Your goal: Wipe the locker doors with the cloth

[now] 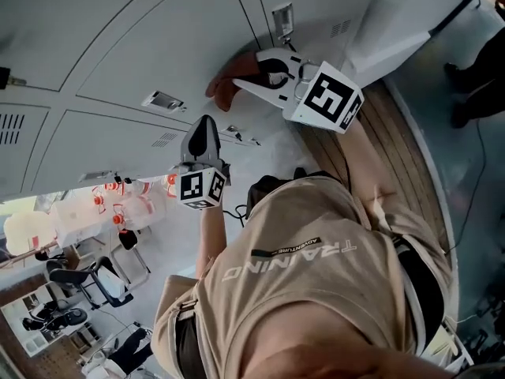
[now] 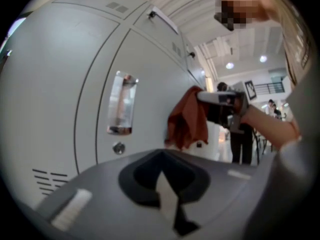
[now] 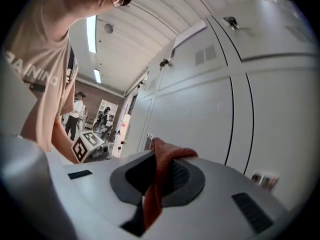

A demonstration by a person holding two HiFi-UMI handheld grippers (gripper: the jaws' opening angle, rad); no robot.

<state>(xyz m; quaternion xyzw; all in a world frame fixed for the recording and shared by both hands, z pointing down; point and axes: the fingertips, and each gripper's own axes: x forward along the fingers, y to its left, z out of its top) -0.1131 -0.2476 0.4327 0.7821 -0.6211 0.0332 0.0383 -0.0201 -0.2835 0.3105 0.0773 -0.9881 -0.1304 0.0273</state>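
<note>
Right gripper (image 1: 271,68) clamped on cloth (image 1: 227,85), apparently against locker door (image 1: 142,46), upper centre; wiping step; left gripper (image 1: 202,136) closed, empty; next: sweep across panel, keeping contact.

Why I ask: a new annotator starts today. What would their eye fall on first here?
The rust-red cloth, clamped in the right gripper and held up against a grey locker door, stands out most. Next is the left gripper, jaws shut and empty, raised near the lockers, its marker cube facing the head camera.
</note>
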